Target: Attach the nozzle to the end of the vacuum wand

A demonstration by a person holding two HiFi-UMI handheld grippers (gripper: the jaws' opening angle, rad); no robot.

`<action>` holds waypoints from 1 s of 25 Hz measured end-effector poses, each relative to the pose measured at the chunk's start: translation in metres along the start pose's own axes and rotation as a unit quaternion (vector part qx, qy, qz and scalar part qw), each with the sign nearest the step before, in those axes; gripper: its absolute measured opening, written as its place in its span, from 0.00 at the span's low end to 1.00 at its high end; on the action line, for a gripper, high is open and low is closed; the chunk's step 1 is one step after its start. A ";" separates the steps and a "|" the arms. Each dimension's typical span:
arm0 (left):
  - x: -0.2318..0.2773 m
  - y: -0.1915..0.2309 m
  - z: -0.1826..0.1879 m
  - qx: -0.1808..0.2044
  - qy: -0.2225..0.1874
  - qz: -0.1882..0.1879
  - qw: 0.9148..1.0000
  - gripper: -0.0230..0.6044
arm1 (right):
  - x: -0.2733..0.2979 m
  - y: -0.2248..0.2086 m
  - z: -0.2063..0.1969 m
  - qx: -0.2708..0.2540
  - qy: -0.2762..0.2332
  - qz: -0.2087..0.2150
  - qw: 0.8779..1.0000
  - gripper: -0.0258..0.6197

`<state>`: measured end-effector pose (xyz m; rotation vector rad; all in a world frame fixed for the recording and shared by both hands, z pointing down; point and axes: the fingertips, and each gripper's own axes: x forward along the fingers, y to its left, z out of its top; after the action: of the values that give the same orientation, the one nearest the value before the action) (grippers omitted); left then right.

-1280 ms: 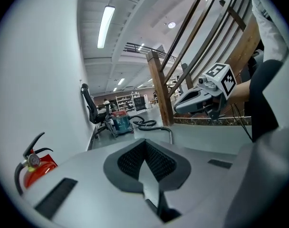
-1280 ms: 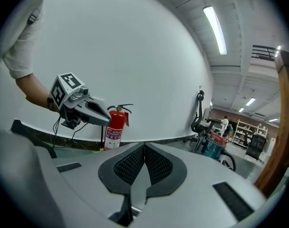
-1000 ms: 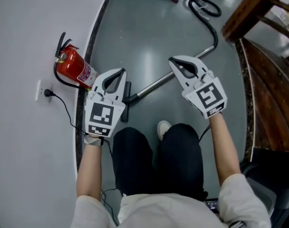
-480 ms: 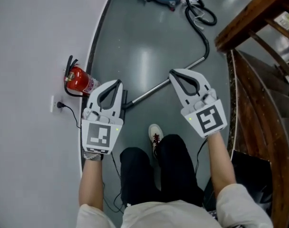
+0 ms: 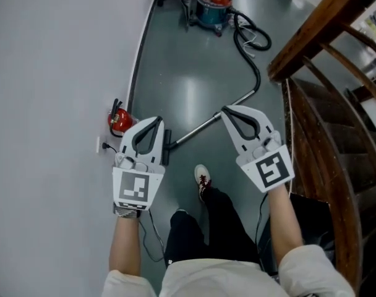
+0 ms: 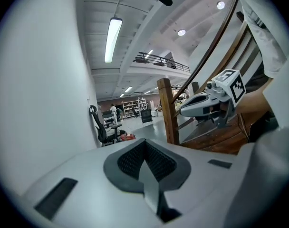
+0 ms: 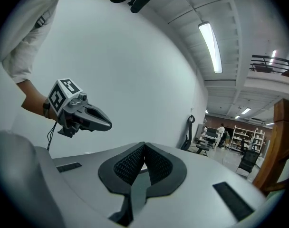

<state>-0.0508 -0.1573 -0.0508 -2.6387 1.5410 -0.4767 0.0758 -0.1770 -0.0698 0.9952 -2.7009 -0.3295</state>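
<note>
Floor [image 5: 188,85]: wand [image 5: 203,125] below, between hand-held grippers [image 5: 158,121] [image 5: 226,111]

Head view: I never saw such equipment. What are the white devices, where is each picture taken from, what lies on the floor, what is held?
Each hand holds a two-jaw gripper: left gripper, right gripper. The head view looks down from the person's head; the two gripper views look along each gripper's own jaws. On the floor lie a vacuum wand, a dark nozzle at its near end, and the vacuum cleaner; a fire extinguisher is by the wall. Both grippers are shut, holding nothing.
</note>
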 end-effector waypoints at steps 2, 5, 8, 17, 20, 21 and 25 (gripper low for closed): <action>-0.016 0.004 0.028 -0.002 -0.005 0.002 1.000 0.04 | -0.008 0.003 0.031 -0.001 -0.002 0.000 1.000 0.08; -0.039 0.006 0.057 0.001 -0.008 0.003 1.000 0.04 | -0.020 0.009 0.066 0.002 -0.007 0.000 1.000 0.08; -0.061 0.002 0.079 0.001 -0.015 0.005 1.000 0.04 | -0.034 0.015 0.096 0.008 -0.017 -0.003 1.000 0.08; -0.146 -0.015 0.166 -0.010 -0.048 0.009 0.999 0.04 | -0.100 0.030 0.188 0.032 -0.031 -0.030 0.999 0.08; -0.165 -0.019 0.188 -0.012 -0.062 0.011 0.998 0.04 | -0.115 0.035 0.215 0.044 -0.045 -0.037 0.997 0.08; -0.171 -0.020 0.193 -0.012 -0.067 0.013 0.998 0.04 | -0.120 0.037 0.222 0.047 -0.048 -0.039 0.997 0.08; -0.190 -0.027 0.215 -0.008 -0.080 0.013 0.997 0.04 | -0.137 0.048 0.249 0.071 -0.051 -0.033 0.996 0.08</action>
<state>-0.0528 -0.0050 -0.2949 -2.5916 1.5350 -0.2461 0.0724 -0.0202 -0.3109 1.1373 -2.8223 -0.2081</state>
